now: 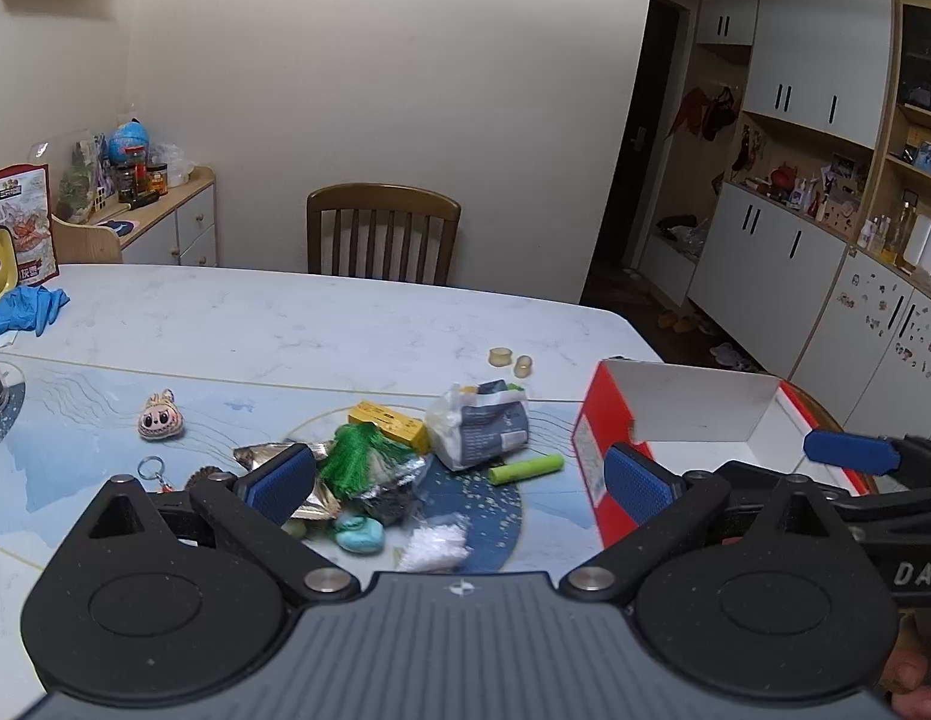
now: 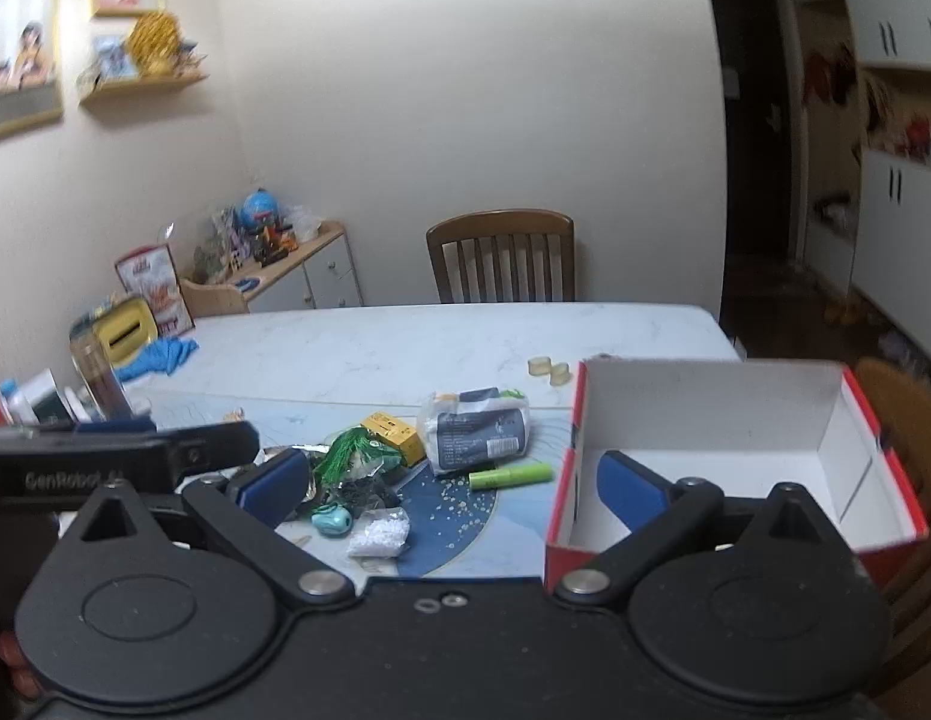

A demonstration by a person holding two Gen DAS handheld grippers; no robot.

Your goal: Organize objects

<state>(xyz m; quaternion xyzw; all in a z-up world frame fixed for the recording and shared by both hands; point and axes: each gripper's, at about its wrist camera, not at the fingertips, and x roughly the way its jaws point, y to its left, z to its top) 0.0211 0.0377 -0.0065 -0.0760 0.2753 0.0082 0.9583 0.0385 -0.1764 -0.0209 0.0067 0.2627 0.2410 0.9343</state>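
Observation:
A pile of small objects lies on the table: a green tassel [image 1: 351, 459] on foil wrappers, a yellow box [image 1: 388, 423], a white and grey packet [image 1: 480, 423], a green tube [image 1: 525, 469], a teal toy [image 1: 358, 536] and a bag of white beads [image 1: 434, 547]. A red box with a white inside [image 1: 693, 420] stands open at the right; it also shows in the right wrist view [image 2: 723, 438]. My left gripper [image 1: 459, 480] is open and empty above the pile. My right gripper [image 2: 450, 483] is open and empty between the pile and the box.
A plush charm [image 1: 157, 417], a keyring [image 1: 148, 469] and two small yellow caps [image 1: 508, 359] lie apart on the marble table [image 1: 285, 318]. Blue gloves [image 1: 27, 309] and a yellow tissue box [image 2: 126, 330] sit at the far left. A wooden chair [image 1: 382, 234] stands behind.

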